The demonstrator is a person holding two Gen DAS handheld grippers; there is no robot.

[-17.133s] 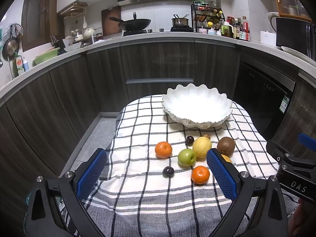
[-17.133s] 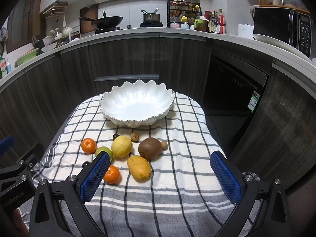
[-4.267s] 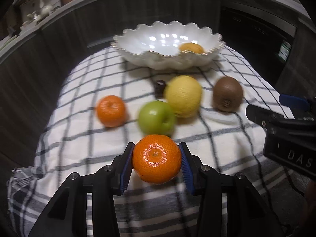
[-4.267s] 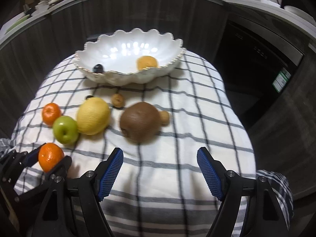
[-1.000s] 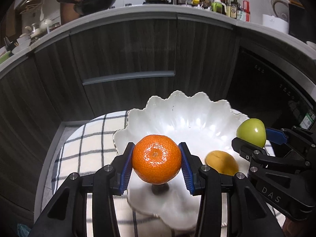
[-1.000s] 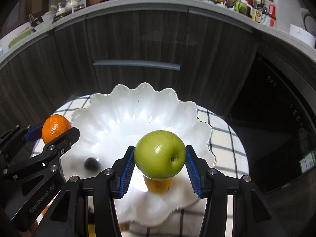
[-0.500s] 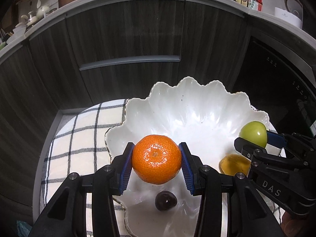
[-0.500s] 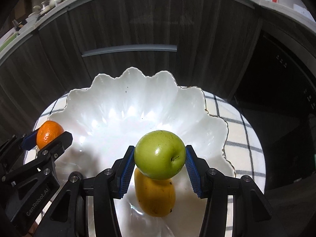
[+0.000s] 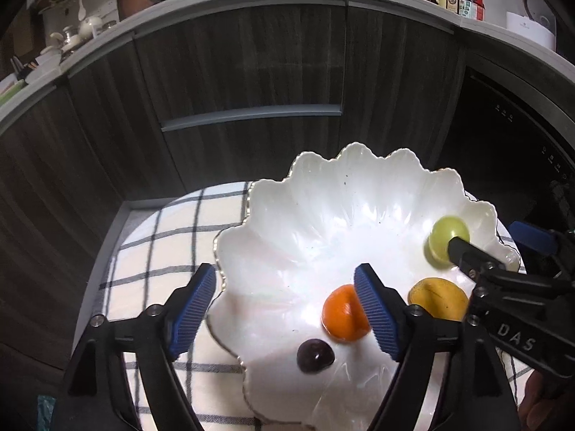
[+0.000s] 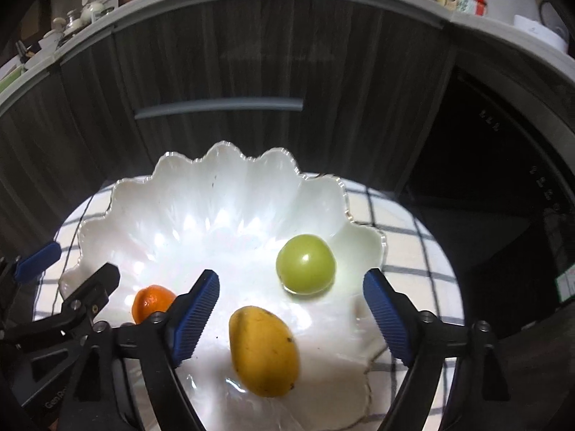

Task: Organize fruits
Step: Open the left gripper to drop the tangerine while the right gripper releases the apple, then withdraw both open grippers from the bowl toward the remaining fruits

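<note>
Reading "DAS", the right hand-held gripper (image 10: 291, 312) gapes empty, like the left hand-held gripper (image 9: 285, 309).

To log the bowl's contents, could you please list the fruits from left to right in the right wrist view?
Orange → mango → apple, all lying in the bowl. Both grippers have just been opening and hold nothing.
</note>
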